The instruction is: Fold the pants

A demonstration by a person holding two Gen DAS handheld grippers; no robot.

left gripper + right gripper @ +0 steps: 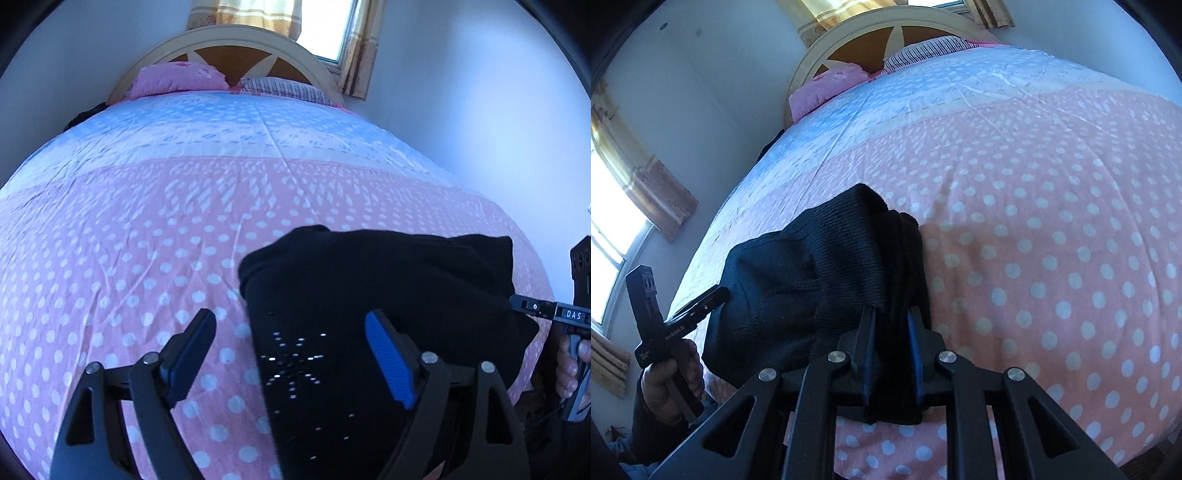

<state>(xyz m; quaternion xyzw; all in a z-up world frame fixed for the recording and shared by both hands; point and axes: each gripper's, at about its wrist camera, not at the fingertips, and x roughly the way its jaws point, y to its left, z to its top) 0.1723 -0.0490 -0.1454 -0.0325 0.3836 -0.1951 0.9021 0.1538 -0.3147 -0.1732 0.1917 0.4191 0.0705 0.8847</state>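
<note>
Pants bunched on the bed's near edge, one end pinched.

My right hand-held gripper [891, 325] clamps a ribbed fold of the black pants [798, 273] to anchor it on the bed [1052, 206]; my left hand-held gripper [291, 350] hovers wide apart, holding nothing, likely ready to take the other edge.

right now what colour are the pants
Black pants, with small shiny studs; studs show best in the left wrist view.

Ahead I see wide open pink polka-dot bedspread [129, 240]; only the bunched black knit pants [388, 288] block my near right, pink pillow [177, 79] far off.
</note>
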